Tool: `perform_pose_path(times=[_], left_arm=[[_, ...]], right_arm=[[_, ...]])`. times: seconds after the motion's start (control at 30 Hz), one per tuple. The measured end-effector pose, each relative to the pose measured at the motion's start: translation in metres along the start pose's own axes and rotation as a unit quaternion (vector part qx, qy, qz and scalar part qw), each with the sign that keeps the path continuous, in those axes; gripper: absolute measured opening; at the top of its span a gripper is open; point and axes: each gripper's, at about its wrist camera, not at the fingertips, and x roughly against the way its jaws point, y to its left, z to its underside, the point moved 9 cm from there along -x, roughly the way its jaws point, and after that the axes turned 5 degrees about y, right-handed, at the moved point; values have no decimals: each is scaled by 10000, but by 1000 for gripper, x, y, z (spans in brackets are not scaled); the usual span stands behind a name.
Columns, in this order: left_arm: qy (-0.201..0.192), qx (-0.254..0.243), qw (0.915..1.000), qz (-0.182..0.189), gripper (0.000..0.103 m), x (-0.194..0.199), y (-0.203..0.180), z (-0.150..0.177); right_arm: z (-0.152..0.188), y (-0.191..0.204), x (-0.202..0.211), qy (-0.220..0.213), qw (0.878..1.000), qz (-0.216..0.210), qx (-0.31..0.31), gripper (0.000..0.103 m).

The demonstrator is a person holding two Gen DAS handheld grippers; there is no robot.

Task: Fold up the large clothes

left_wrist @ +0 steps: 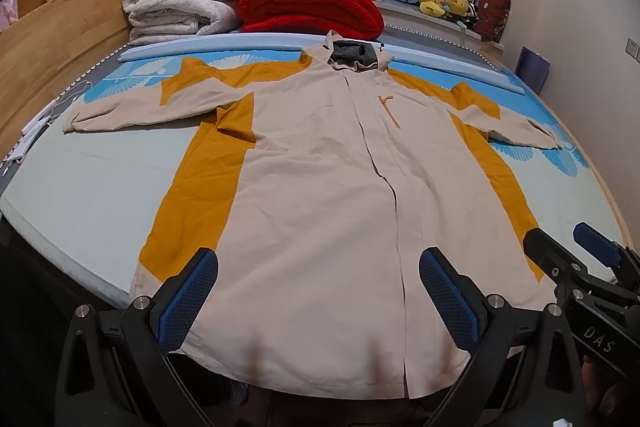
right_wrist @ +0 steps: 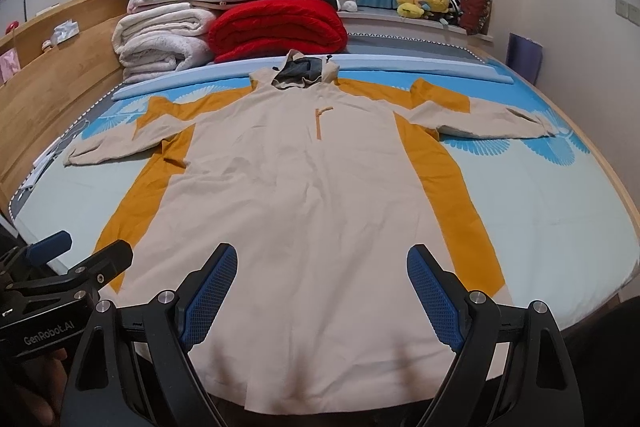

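A large cream and mustard-yellow hooded jacket [left_wrist: 320, 163] [right_wrist: 304, 179] lies flat and front up on the bed, zipped. Both sleeves are spread out sideways and the hood points to the far end. My left gripper [left_wrist: 322, 291] hovers open over the hem near the jacket's left side, nothing between its blue pads [left_wrist: 188, 299]. My right gripper [right_wrist: 322, 287] hovers open over the hem further right, also holding nothing. Each gripper shows in the other's view: the right gripper [left_wrist: 568, 243] at the right edge, the left gripper [right_wrist: 86, 251] at the left edge.
The bed sheet [right_wrist: 540, 211] is pale with blue prints. Folded white blankets [left_wrist: 180, 7] and a red blanket [left_wrist: 312, 7] are piled at the far end. A wooden headboard [left_wrist: 52, 39] runs along the left. Plush toys [left_wrist: 444, 3] sit on the windowsill under blue curtains.
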Motion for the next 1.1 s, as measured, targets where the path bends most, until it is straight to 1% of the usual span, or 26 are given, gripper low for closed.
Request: perform_pose_path(times=[1.1], left_arm=[[-17,-12,10000,0,100,2,0,-2]], right_arm=[[0,-2,0,32,10000,-16,-23,87]])
